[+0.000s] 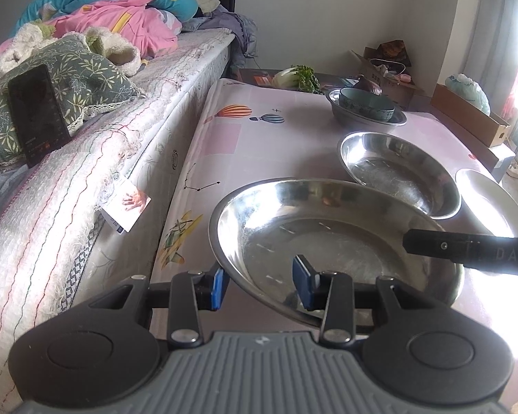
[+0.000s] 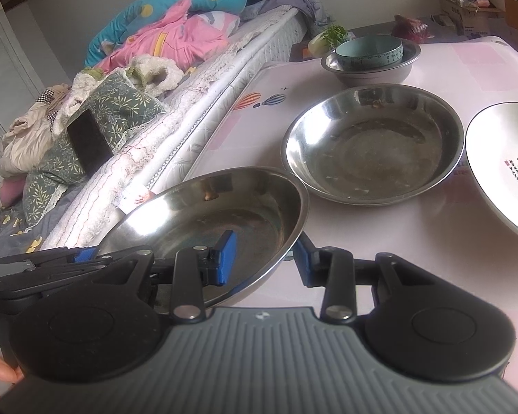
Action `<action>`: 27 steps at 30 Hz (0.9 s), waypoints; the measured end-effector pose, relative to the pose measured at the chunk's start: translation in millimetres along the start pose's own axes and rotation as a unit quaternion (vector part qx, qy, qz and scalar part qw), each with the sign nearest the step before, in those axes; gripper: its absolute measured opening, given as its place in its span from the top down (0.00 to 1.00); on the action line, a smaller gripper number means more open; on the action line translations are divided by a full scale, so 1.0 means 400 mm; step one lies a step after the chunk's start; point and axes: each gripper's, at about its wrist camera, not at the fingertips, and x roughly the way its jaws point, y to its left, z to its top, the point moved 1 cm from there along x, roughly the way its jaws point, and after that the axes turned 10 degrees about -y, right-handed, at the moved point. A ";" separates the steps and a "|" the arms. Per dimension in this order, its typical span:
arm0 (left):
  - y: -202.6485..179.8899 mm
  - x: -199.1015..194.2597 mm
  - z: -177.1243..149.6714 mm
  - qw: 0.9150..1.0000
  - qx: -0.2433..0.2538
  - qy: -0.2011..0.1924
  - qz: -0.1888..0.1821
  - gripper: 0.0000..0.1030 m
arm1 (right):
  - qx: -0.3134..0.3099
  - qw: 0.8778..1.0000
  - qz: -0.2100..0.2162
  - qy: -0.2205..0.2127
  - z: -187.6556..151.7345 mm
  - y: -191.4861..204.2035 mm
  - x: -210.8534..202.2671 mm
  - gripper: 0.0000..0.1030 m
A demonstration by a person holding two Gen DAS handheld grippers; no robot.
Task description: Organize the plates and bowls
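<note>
The near steel plate [image 1: 328, 238] fills the lower centre of the left wrist view, tilted, its left side raised off the bench [image 1: 286, 138]. The left gripper [image 1: 260, 284] straddles its near-left rim, 1 blue pad outside the rim and 1 inside the dish, the jaws part-way closed around the rim (I cannot tell whether the pads actually press on it). In the right wrist view the same plate [image 2: 221, 214] sits at lower centre, and the right gripper [image 2: 264, 258] straddles its right rim the same way, 1 pad inside and 1 outside; again contact is unclear. The right gripper's black finger shows at the right edge of the left wrist view, over the plate.

Just beyond, toward the centre right of both frames, a second steel plate [image 2: 373, 145] lies flat on the bench, its rim close beside the held plate. At the right edge lies a white plate [image 2: 504, 162] with red print, partly cut off. Further back, upper centre right, a teal bowl [image 2: 369, 51] sits inside a steel bowl [image 2: 369, 69].

The bench wears a pale pink cover printed with balloons. Behind the bowls lie leafy greens [image 2: 331, 36]. Along the left runs a bed [image 1: 86, 172] with a green leaf-print pillow [image 1: 65, 82], a dark phone [image 1: 38, 114] leaning on it, and pink and blue bedding [image 1: 121, 13] at upper left.
</note>
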 end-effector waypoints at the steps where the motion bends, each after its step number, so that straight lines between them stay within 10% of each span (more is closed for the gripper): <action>1: -0.001 -0.002 0.000 1.000 0.001 -0.001 0.000 0.60 | 0.000 1.000 0.000 -0.001 0.001 0.000 -0.001 0.65; 27: -0.084 0.036 0.090 0.998 0.032 -0.033 -0.038 0.60 | 0.008 0.998 -0.032 -0.052 0.077 -0.057 -0.059 0.65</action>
